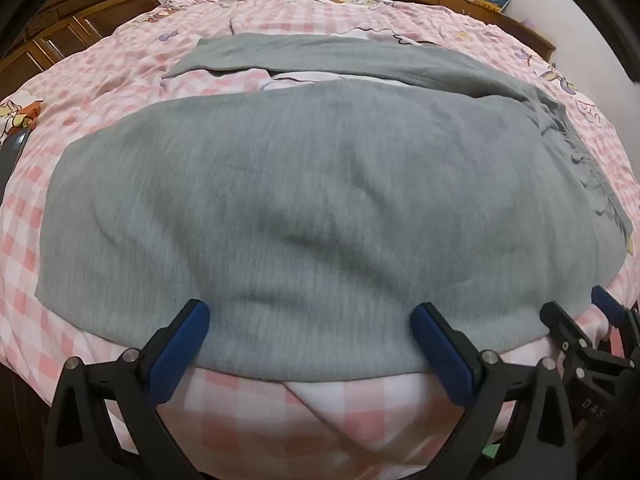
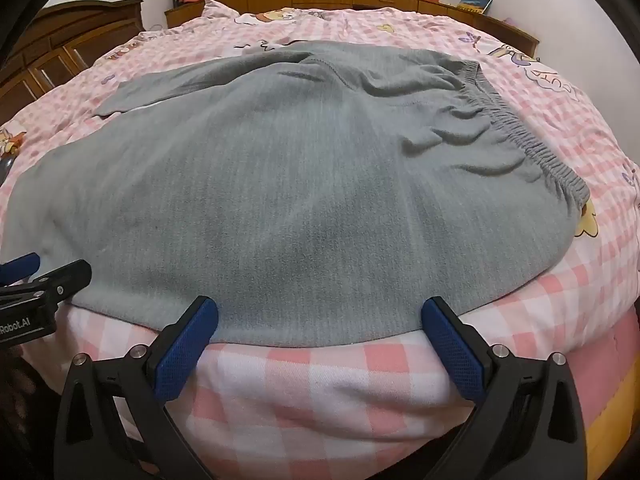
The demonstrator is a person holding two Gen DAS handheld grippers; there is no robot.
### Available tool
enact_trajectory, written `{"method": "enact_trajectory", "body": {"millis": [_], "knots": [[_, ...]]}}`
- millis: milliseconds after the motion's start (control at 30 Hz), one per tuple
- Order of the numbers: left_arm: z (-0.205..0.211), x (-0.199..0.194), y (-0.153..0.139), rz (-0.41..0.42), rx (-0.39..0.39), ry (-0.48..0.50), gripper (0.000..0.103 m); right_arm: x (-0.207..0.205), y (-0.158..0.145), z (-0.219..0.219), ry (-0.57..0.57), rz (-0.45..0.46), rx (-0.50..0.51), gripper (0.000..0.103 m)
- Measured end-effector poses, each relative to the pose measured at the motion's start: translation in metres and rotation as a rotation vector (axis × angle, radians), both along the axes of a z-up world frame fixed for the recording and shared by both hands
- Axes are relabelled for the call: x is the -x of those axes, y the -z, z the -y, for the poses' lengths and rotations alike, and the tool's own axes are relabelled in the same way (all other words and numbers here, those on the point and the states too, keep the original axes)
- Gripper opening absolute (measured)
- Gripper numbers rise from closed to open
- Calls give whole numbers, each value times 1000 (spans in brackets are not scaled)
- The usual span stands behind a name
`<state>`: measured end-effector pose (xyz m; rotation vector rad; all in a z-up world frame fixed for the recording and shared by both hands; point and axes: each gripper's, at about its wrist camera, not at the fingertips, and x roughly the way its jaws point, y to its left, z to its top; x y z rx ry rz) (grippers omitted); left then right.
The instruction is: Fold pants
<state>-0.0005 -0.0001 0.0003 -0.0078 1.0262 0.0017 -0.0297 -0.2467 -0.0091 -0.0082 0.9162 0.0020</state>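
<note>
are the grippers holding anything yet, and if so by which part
Nothing is held: left gripper and right gripper are open at the near edge of the grey knit pants.

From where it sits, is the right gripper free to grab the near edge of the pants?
Probably yes. The right gripper is open, its fingers straddling the near hem of the grey pants at the edge of the checked bedcover. Nothing lies between; the left gripper sits off to its side.
</note>
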Motion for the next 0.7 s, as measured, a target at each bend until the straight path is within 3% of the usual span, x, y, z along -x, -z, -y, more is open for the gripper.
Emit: {"method": "enact_trajectory", "body": {"millis": [167, 700], "knots": [[-3, 5, -4, 35, 3, 13, 103, 2, 8, 3, -1, 0, -16, 103], [1, 4, 1, 25, -9, 7, 103, -2, 3, 0, -3, -21, -9, 103]]}}
